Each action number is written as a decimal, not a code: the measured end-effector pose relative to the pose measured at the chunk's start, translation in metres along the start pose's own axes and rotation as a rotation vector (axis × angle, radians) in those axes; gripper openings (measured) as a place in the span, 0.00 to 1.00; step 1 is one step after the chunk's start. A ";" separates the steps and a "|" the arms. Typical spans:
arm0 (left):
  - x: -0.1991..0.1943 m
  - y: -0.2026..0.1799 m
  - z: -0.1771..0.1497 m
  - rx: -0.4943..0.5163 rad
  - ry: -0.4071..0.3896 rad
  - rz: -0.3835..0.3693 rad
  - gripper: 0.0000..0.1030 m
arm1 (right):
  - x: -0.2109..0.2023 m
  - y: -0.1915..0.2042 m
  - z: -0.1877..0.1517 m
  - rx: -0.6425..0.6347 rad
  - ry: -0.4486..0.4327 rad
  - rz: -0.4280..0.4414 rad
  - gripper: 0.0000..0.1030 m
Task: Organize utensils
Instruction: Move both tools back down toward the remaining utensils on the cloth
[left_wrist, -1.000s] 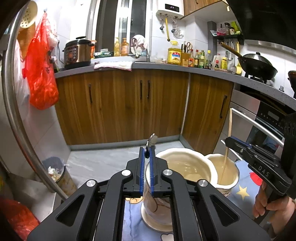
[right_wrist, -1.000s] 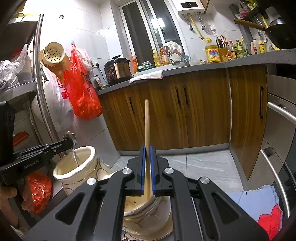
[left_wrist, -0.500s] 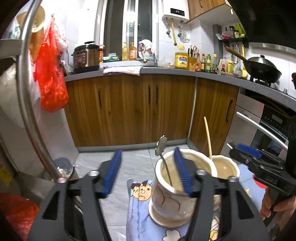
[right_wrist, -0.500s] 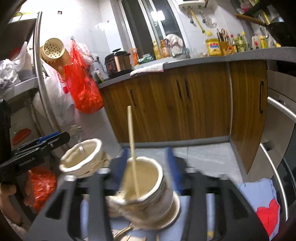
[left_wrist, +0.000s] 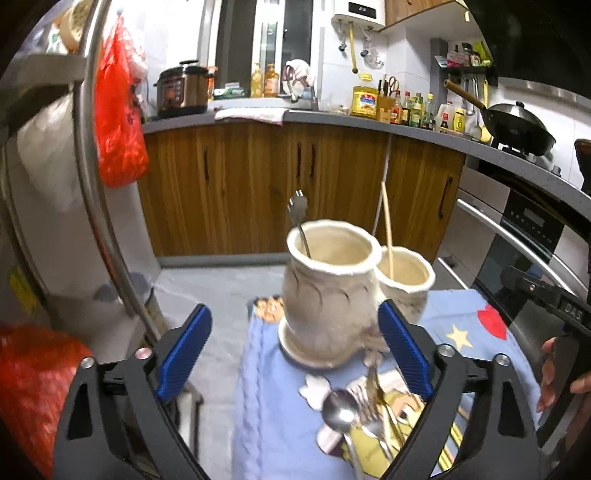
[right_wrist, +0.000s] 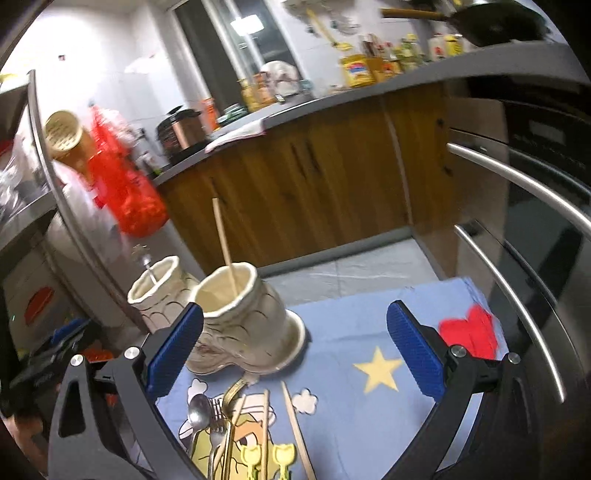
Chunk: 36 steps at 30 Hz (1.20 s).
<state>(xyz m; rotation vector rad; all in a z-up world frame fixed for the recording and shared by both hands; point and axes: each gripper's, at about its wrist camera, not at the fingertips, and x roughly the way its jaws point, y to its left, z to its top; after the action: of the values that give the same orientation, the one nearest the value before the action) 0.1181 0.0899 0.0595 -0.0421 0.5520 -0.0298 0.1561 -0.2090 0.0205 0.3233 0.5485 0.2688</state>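
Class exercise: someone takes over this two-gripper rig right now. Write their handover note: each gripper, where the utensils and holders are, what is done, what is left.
Left gripper: open, empty; its jaws have just been opening.
Right gripper: open, empty, likewise.
Two cream ceramic holders stand side by side on the blue cartoon cloth.
Done: one metal utensil stands in the left cream holder; one wooden chopstick in the right cream holder.
Left: the spoon, forks and loose chopsticks lying on the cloth in front of the holders.
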 end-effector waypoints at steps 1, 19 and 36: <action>-0.001 -0.001 -0.006 -0.012 0.008 0.005 0.90 | 0.000 -0.001 -0.002 -0.004 0.007 -0.013 0.95; 0.044 0.001 -0.064 -0.011 0.210 -0.033 0.91 | 0.041 0.001 -0.050 -0.204 0.218 -0.006 0.95; 0.060 -0.012 -0.078 0.043 0.300 -0.088 0.91 | 0.072 0.020 -0.085 -0.333 0.441 -0.015 0.29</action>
<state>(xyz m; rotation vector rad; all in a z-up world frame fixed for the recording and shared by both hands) 0.1277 0.0726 -0.0373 -0.0205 0.8487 -0.1356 0.1655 -0.1474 -0.0737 -0.0691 0.9250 0.4143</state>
